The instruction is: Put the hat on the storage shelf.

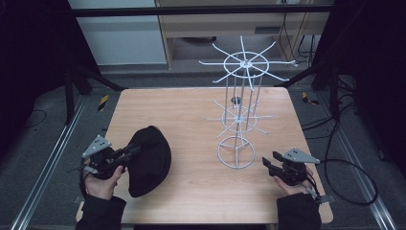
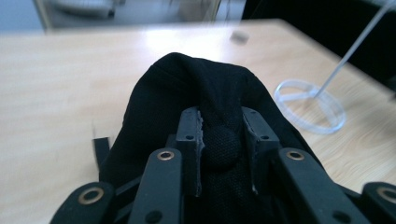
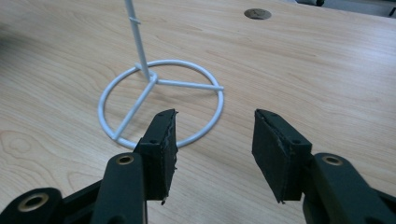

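A black cap (image 1: pixel 149 160) lies on the wooden table (image 1: pixel 191 110) at the front left. My left gripper (image 1: pixel 132 150) is shut on it: in the left gripper view the two pads (image 2: pixel 192 135) pinch the round button (image 2: pixel 220 145) on the cap's crown (image 2: pixel 205 88). A white wire rack (image 1: pixel 240 103) with spoked rings stands right of centre. My right gripper (image 1: pixel 269 161) hovers open just right of the rack's round base (image 1: pixel 236 152); in the right gripper view nothing lies between its pads (image 3: pixel 163 140), and the base ring (image 3: pixel 161 100) sits just ahead.
A small round hole (image 1: pixel 235 100) marks the table behind the rack. A black cable (image 1: pixel 352 179) loops off the table's right edge. Dark frame bars and floor rails flank the table on both sides.
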A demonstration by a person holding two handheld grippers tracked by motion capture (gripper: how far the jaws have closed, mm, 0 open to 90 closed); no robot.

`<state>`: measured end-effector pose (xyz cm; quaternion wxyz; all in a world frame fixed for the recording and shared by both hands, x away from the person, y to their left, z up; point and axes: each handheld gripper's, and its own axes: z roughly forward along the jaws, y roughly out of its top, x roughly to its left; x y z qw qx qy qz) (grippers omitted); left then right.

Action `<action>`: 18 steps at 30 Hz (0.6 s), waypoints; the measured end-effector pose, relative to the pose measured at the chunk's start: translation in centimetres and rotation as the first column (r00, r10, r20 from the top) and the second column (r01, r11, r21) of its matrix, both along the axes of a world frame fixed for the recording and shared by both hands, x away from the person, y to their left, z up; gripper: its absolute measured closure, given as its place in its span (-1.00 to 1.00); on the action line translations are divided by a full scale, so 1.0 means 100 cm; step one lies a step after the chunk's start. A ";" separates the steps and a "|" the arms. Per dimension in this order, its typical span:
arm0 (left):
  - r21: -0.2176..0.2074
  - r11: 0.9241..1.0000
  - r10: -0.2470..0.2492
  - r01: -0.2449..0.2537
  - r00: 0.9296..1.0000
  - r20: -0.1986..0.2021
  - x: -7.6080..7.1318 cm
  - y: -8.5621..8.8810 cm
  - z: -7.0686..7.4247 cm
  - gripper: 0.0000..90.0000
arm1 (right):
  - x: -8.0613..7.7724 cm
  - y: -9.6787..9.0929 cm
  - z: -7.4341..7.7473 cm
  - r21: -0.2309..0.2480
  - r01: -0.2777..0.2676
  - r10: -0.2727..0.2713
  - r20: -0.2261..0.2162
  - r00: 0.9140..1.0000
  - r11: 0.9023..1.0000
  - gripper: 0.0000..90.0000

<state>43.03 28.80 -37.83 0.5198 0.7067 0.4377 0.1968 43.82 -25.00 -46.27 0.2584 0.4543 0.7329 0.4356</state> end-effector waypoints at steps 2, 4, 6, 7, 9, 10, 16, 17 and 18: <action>-0.040 0.999 -0.016 0.018 0.999 0.045 -0.004 0.001 0.008 0.58 | 0.001 -0.002 -0.001 -0.005 0.007 -0.007 -0.001 1.000 1.000 0.11; -0.080 0.996 -0.029 0.036 0.996 0.083 -0.008 0.002 0.015 0.58 | 0.001 -0.004 -0.002 0.000 0.013 -0.013 -0.002 1.000 1.000 0.11; -0.117 0.992 -0.036 0.049 0.993 0.114 -0.010 0.002 0.022 0.58 | 0.001 -0.004 -0.002 0.001 0.017 -0.017 -0.003 1.000 1.000 0.10; -0.132 0.990 -0.038 0.055 0.991 0.130 -0.010 0.002 0.025 0.58 | 0.002 -0.005 -0.002 -0.003 0.018 -0.018 -0.001 1.000 1.000 0.10; -0.161 0.985 -0.035 0.062 0.985 0.167 -0.011 0.003 0.030 0.58 | 0.002 -0.005 -0.002 -0.004 0.019 -0.019 0.002 1.000 1.000 0.10; -0.175 0.982 -0.030 0.063 0.982 0.185 -0.012 0.003 0.033 0.58 | 0.002 -0.006 -0.003 -0.007 0.021 -0.021 0.003 1.000 1.000 0.10; -0.244 0.966 -0.012 0.081 0.962 0.273 -0.012 -0.002 0.049 0.58 | 0.003 -0.006 -0.004 -0.009 0.030 -0.030 0.011 1.000 1.000 0.09; -0.253 0.964 -0.009 0.084 0.958 0.287 -0.012 -0.004 0.052 0.58 | 0.003 -0.006 -0.004 -0.008 0.030 -0.030 0.009 1.000 1.000 0.09; -0.267 0.960 -0.005 0.088 0.955 0.298 -0.011 -0.005 0.056 0.58 | 0.003 -0.006 -0.004 -0.009 0.031 -0.031 0.009 0.999 0.999 0.09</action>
